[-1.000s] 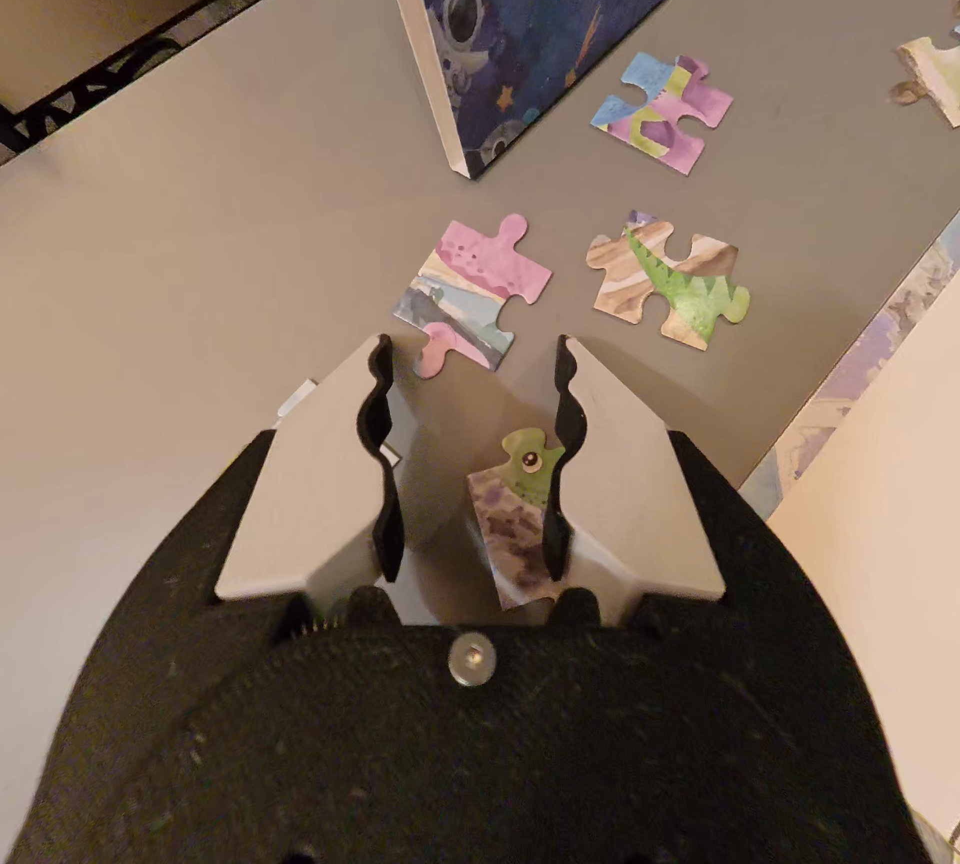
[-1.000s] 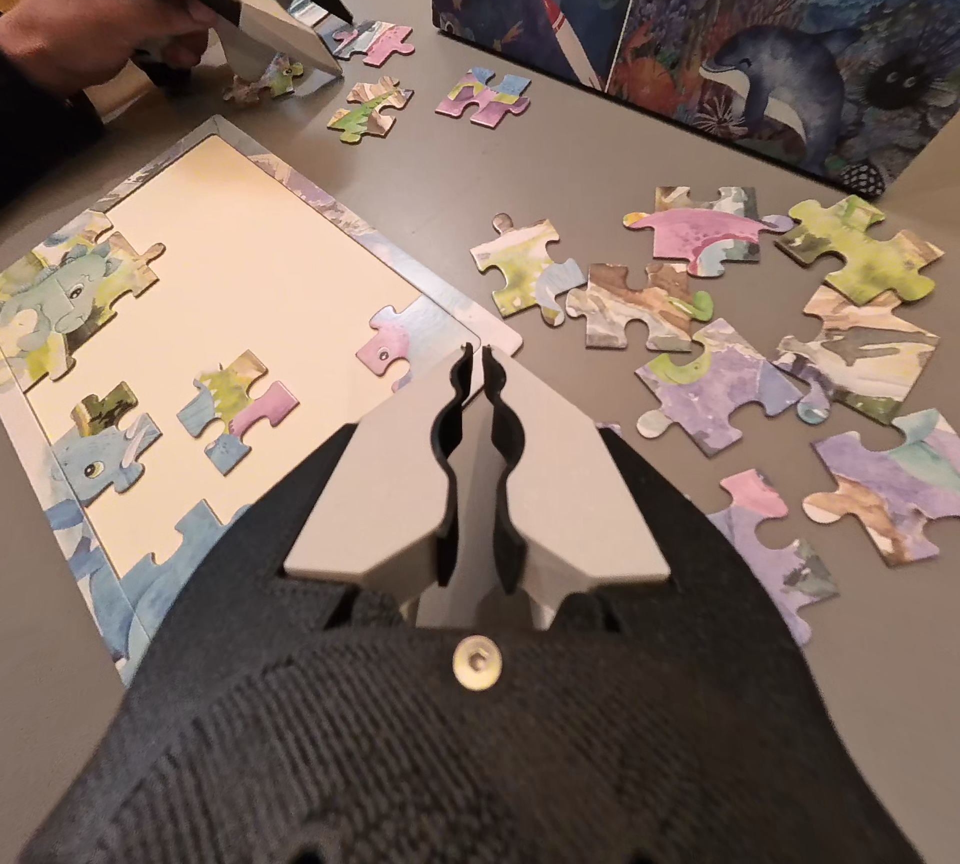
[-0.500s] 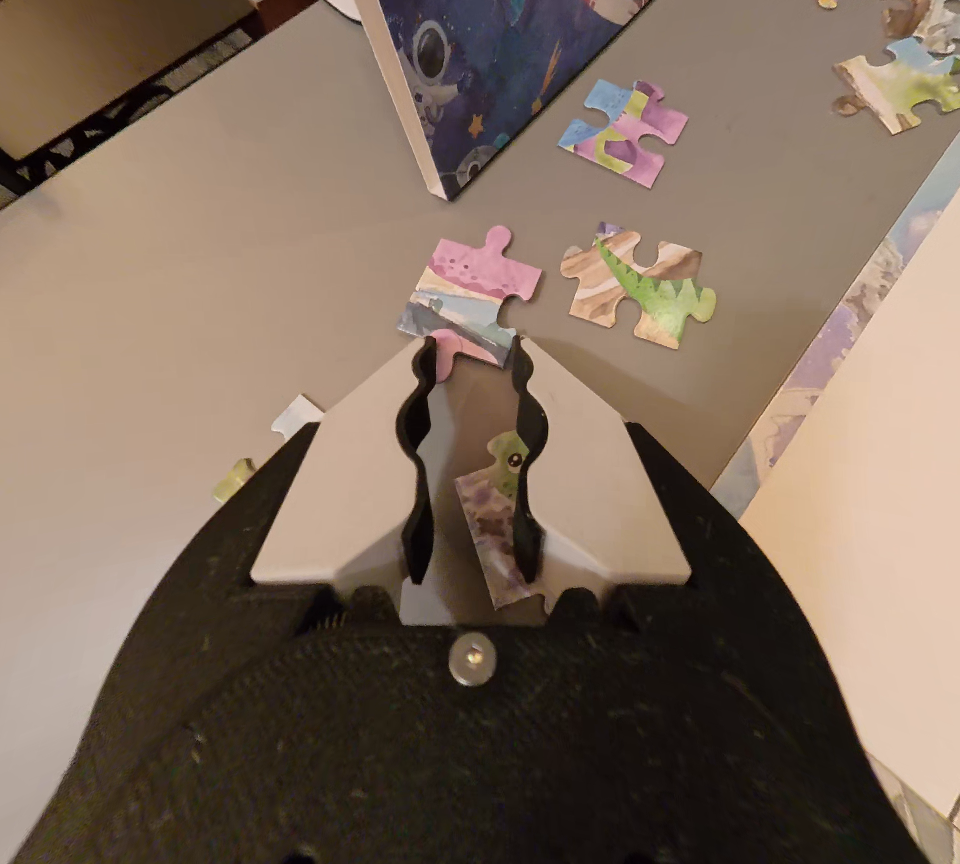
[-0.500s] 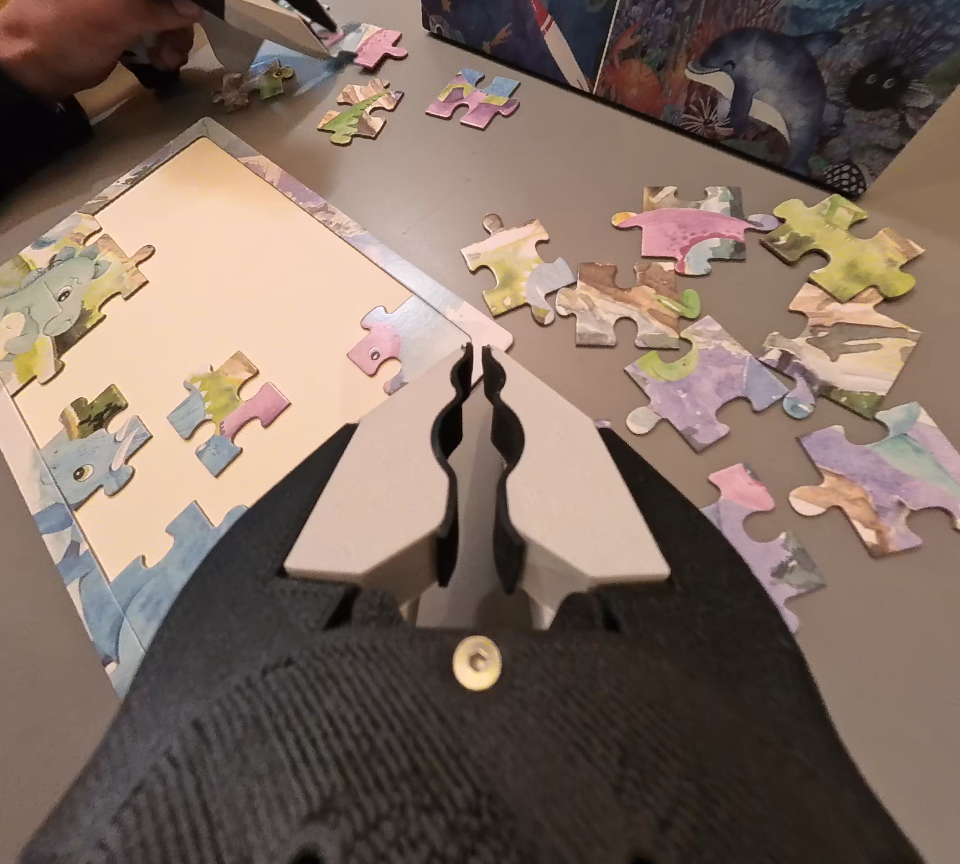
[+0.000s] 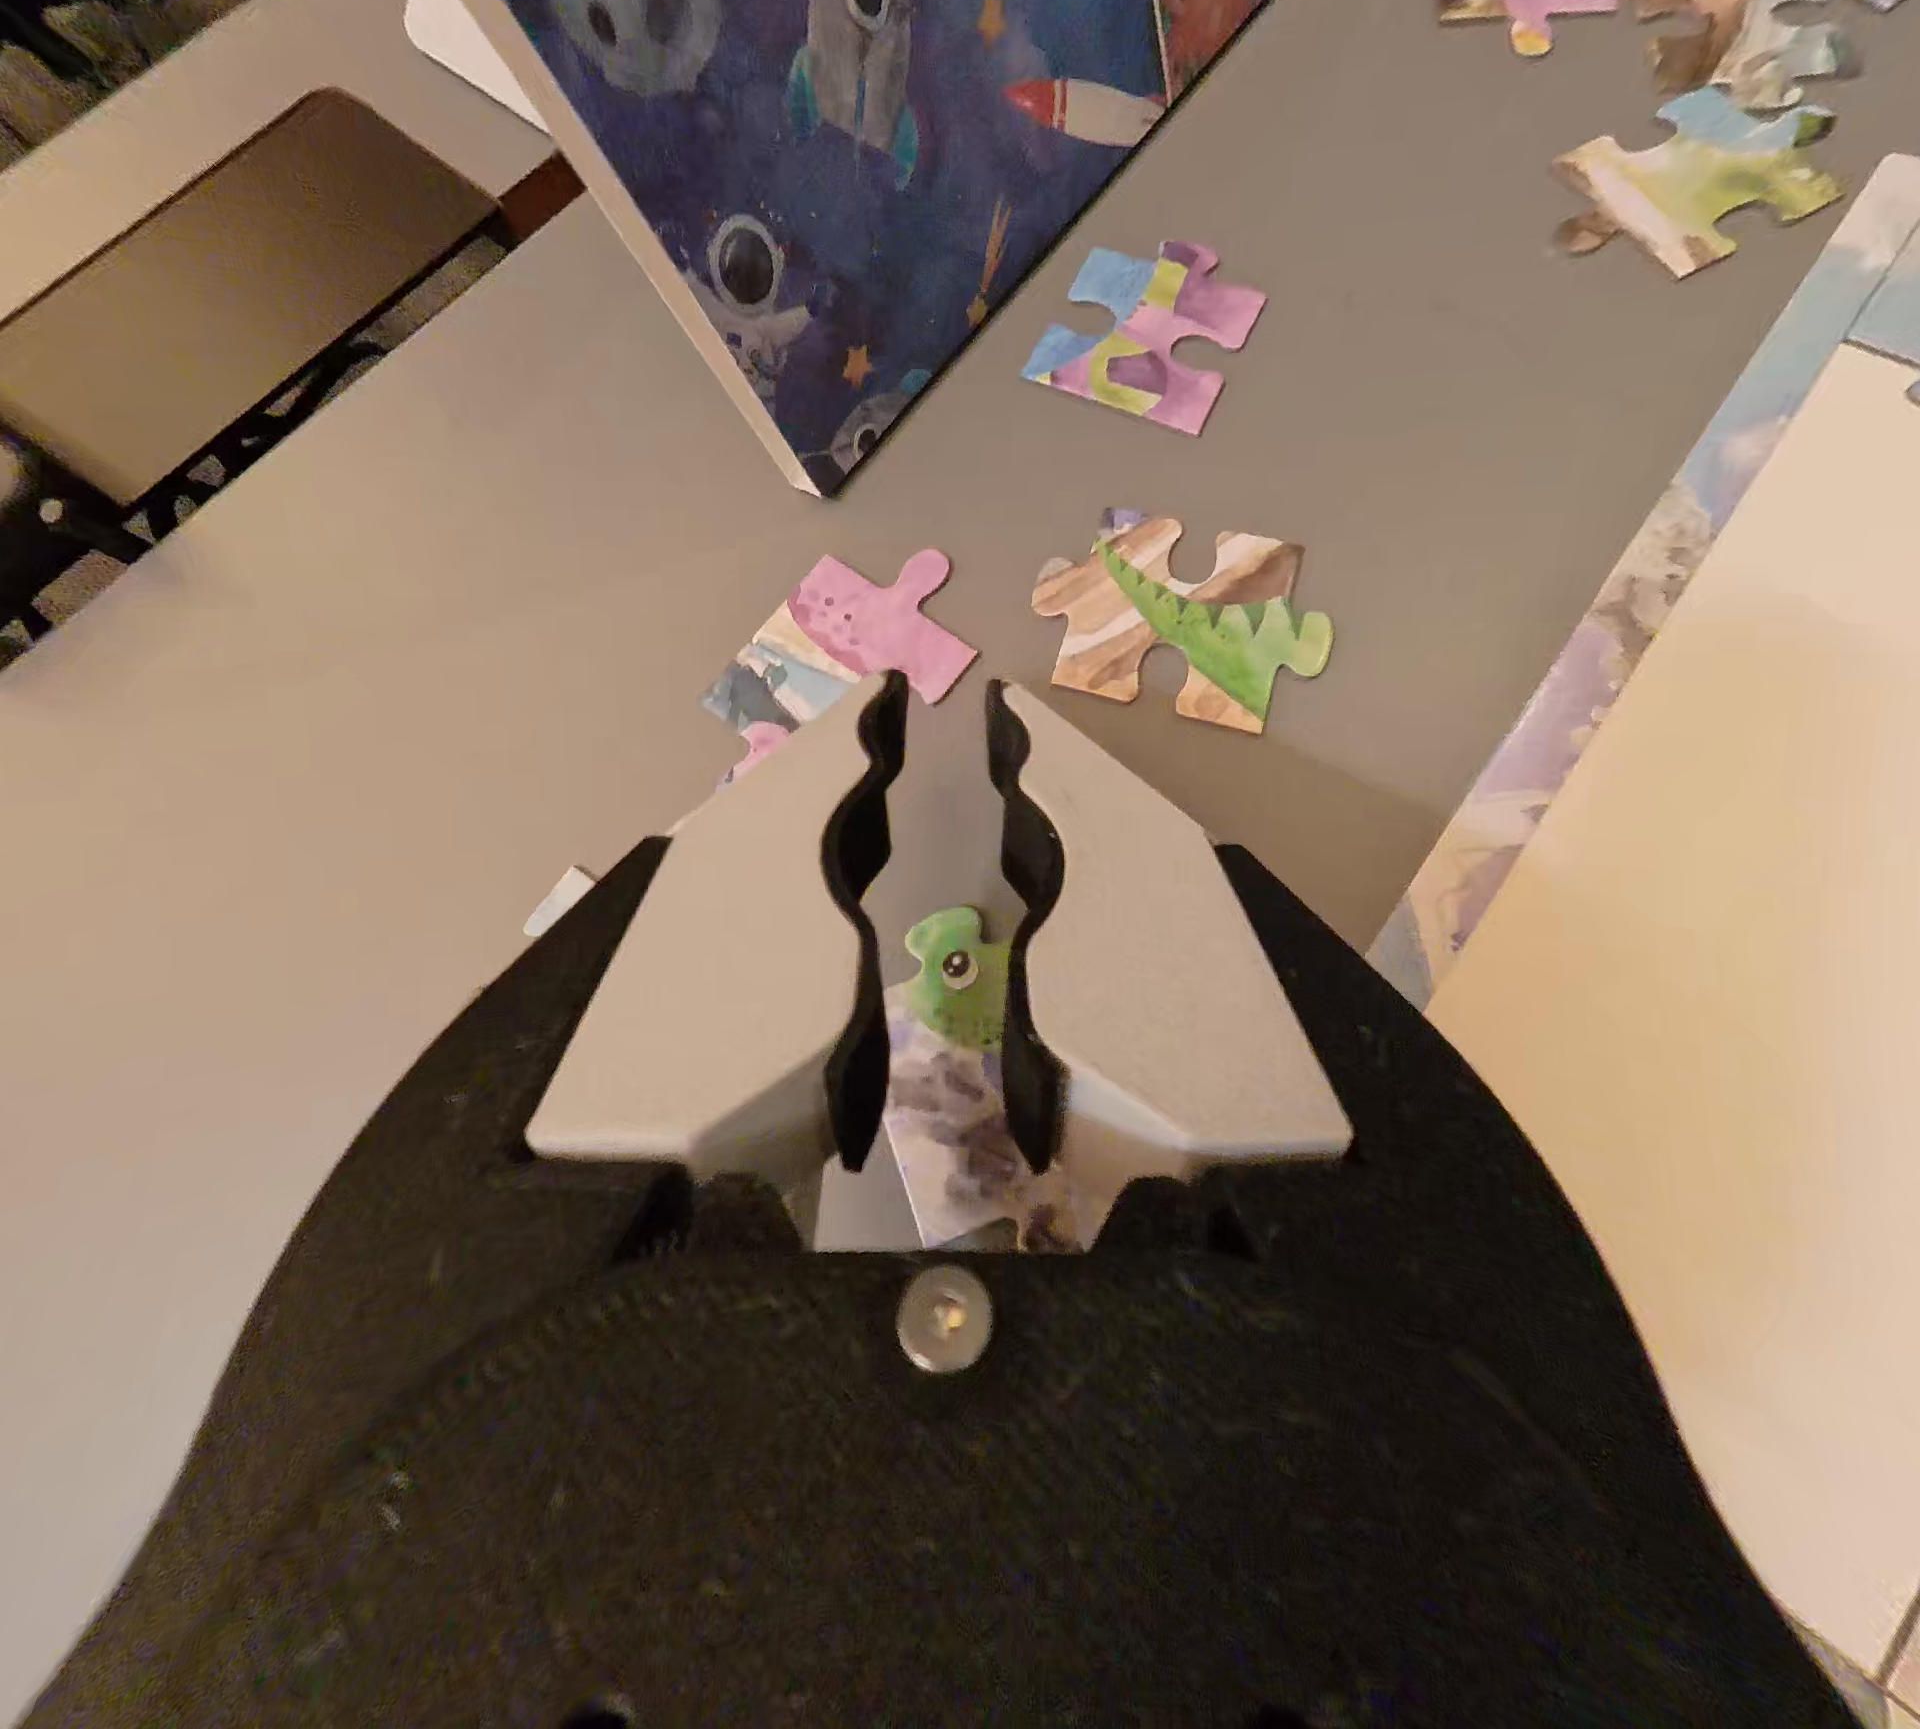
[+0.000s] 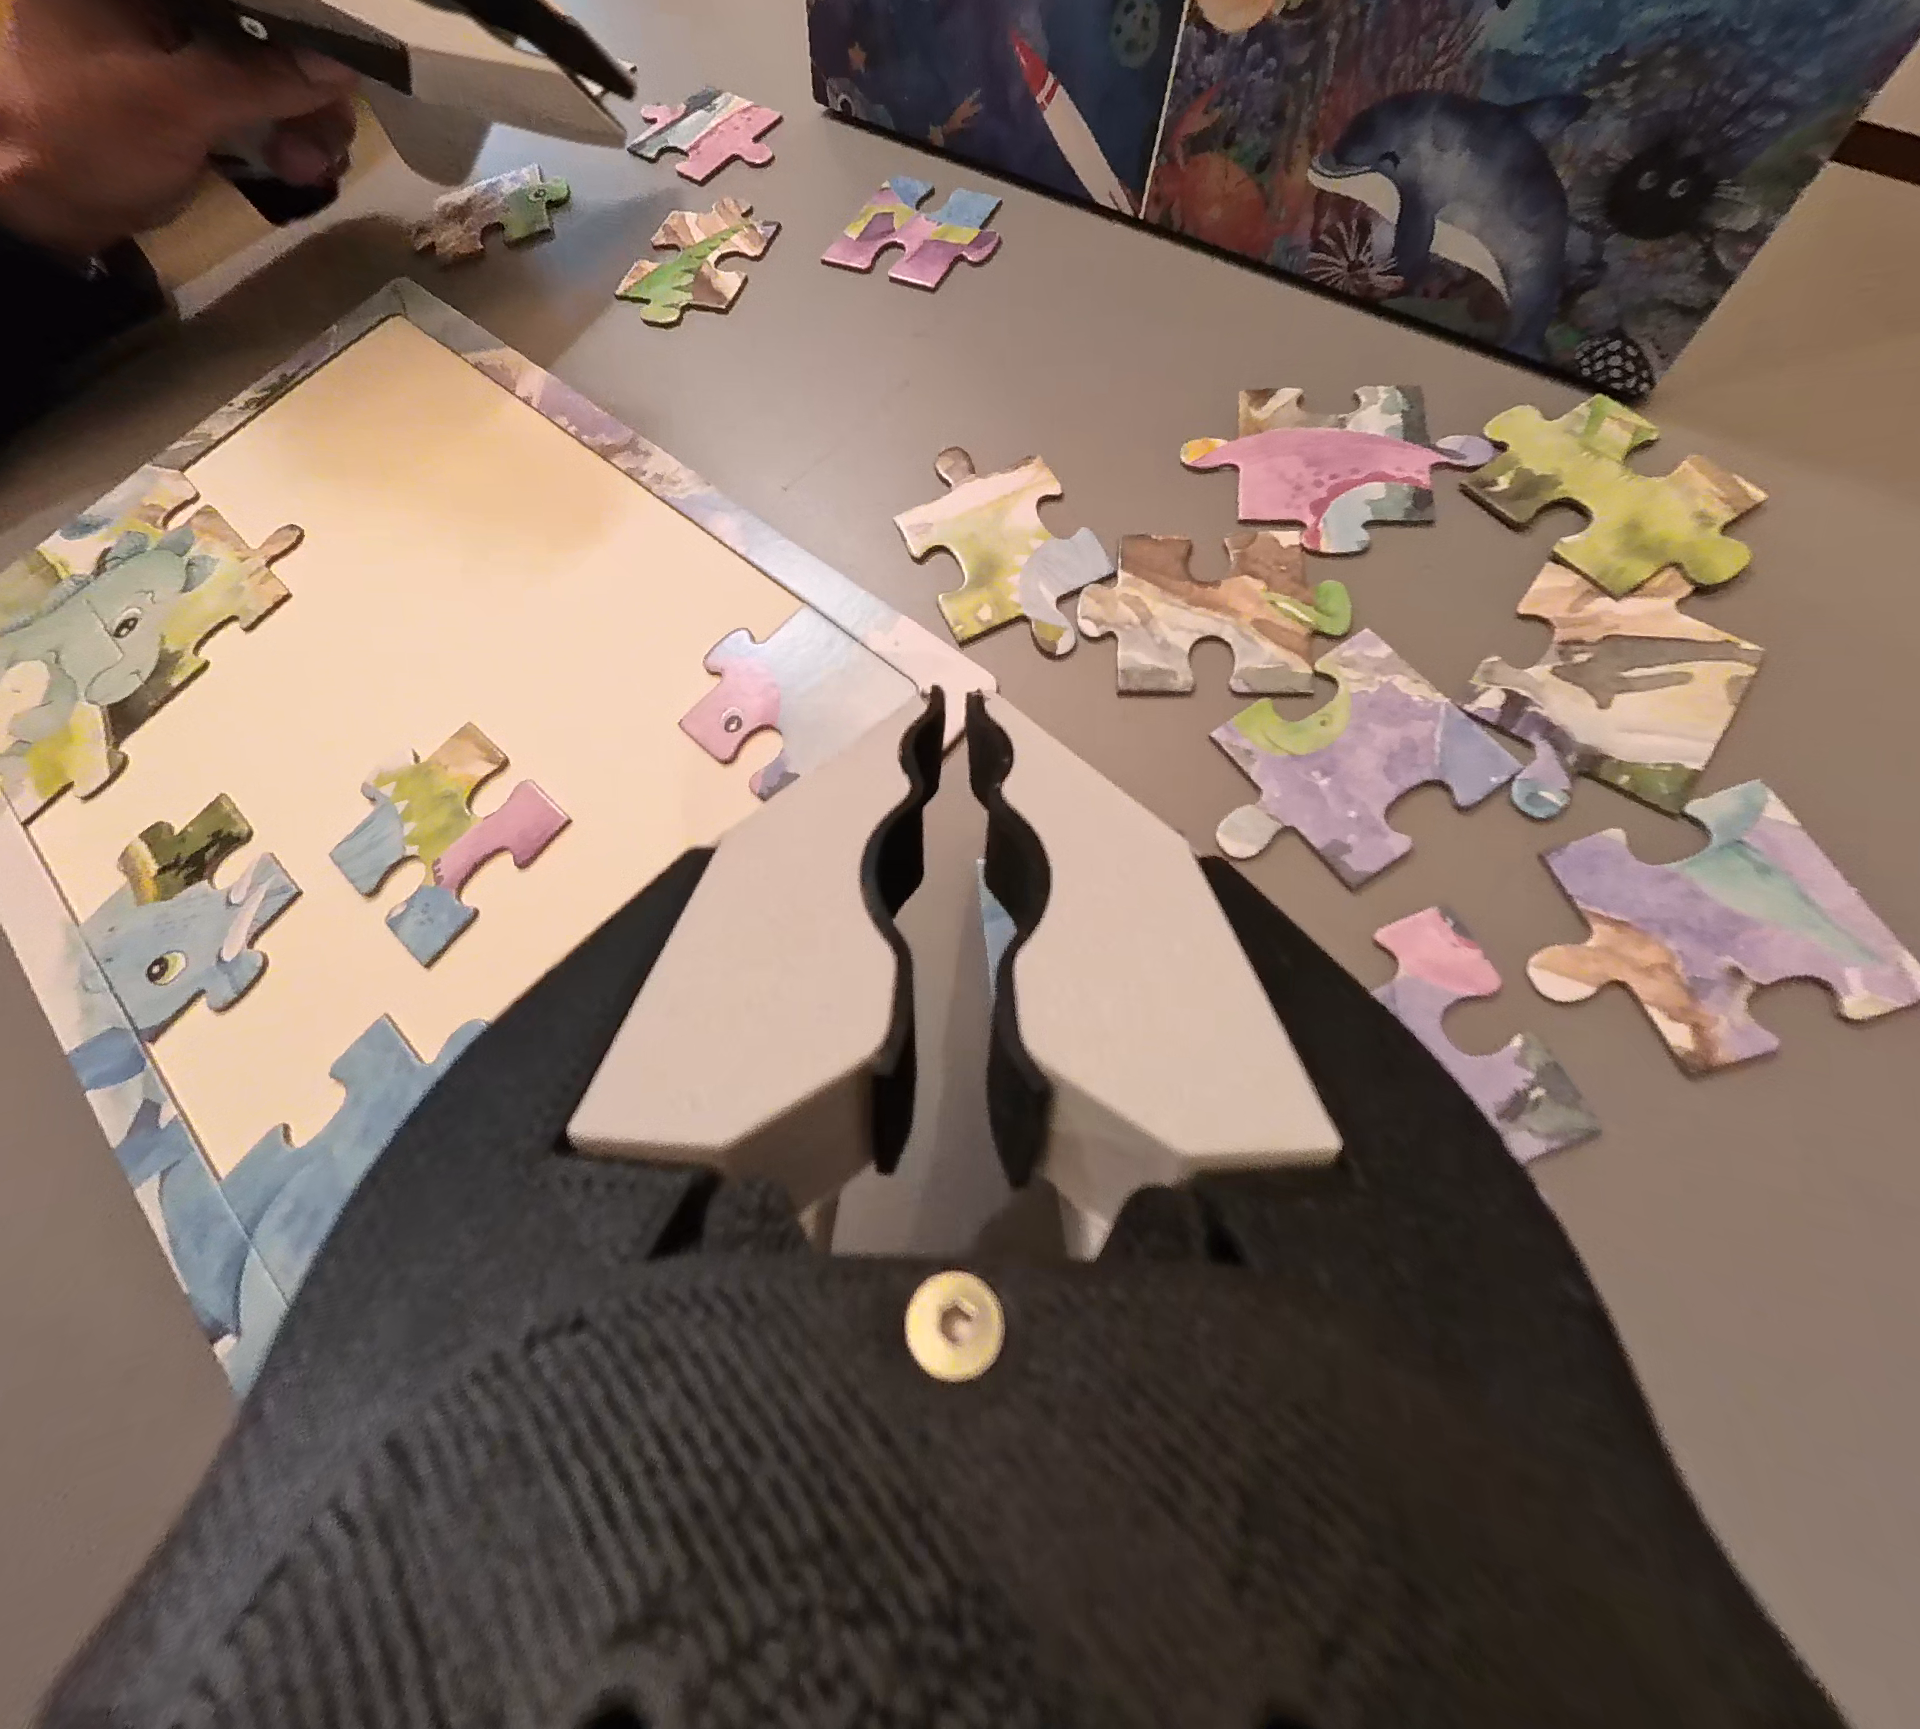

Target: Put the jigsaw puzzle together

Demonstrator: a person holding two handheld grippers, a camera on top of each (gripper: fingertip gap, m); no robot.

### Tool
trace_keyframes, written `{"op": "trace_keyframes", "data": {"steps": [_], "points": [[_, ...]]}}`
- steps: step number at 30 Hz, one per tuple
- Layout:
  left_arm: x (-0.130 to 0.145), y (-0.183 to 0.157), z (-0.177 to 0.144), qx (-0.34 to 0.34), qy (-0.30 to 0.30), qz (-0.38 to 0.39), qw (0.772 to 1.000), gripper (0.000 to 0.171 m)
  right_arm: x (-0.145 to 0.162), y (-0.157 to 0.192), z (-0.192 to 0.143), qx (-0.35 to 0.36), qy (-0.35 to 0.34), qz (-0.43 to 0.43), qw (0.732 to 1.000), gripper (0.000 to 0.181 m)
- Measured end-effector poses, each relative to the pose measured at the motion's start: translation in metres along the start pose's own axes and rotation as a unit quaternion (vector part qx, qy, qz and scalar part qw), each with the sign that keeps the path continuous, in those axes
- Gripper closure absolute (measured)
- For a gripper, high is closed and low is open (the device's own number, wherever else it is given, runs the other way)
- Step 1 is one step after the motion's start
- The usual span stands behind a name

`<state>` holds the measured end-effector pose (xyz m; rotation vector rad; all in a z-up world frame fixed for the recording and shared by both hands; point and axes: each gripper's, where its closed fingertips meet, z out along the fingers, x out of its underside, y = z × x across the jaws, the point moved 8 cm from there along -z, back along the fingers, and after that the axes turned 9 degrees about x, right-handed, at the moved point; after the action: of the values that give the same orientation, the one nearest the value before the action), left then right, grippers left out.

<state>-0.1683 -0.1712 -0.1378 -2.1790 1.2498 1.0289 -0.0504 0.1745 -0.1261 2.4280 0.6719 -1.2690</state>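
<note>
My left gripper hovers above the grey table with its jaws a narrow gap apart and nothing in them. A green-and-purple dinosaur-head piece lies flat on the table under it, seen between the fingers; the right wrist view shows it resting below the raised left gripper. A pink piece lies just past the tips. My right gripper is shut and empty over the near corner of the puzzle tray. The tray holds several placed pieces, such as a pink corner piece.
A brown piece with a green tail and a blue-purple piece lie beyond the pink one. Several loose pieces are spread right of the tray. A picture box stands at the back. A hand holds the left gripper. The gap from one gripper's tips to the other's is roughly 30 cm.
The left gripper's jaws have narrowed from wide open to a small gap, and it has risen and moved forward over the pink piece. The right gripper stays shut, nearly still.
</note>
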Motion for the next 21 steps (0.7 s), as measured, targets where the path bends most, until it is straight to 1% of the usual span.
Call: {"op": "trace_keyframes", "data": {"steps": [6,9,13,18,21], "points": [[0.009,0.014,0.000,0.003,0.000,-0.053,0.999,0.133,0.001,0.002,0.002,0.006,0.009,-0.014,1.000,0.179],[0.014,0.021,0.001,-0.009,0.016,-0.069,0.997,0.127,0.000,0.003,0.001,0.007,0.009,-0.016,1.000,0.179],[0.018,0.024,0.001,-0.020,0.036,-0.067,0.997,0.128,0.000,0.003,0.001,0.007,0.008,-0.017,1.000,0.179],[0.019,0.026,0.000,-0.013,0.031,-0.077,0.996,0.131,0.000,0.004,0.002,0.008,0.010,-0.021,1.000,0.179],[0.019,0.027,0.002,-0.008,0.035,-0.084,0.996,0.123,0.001,0.005,0.003,0.009,0.013,-0.024,1.000,0.178]]}}
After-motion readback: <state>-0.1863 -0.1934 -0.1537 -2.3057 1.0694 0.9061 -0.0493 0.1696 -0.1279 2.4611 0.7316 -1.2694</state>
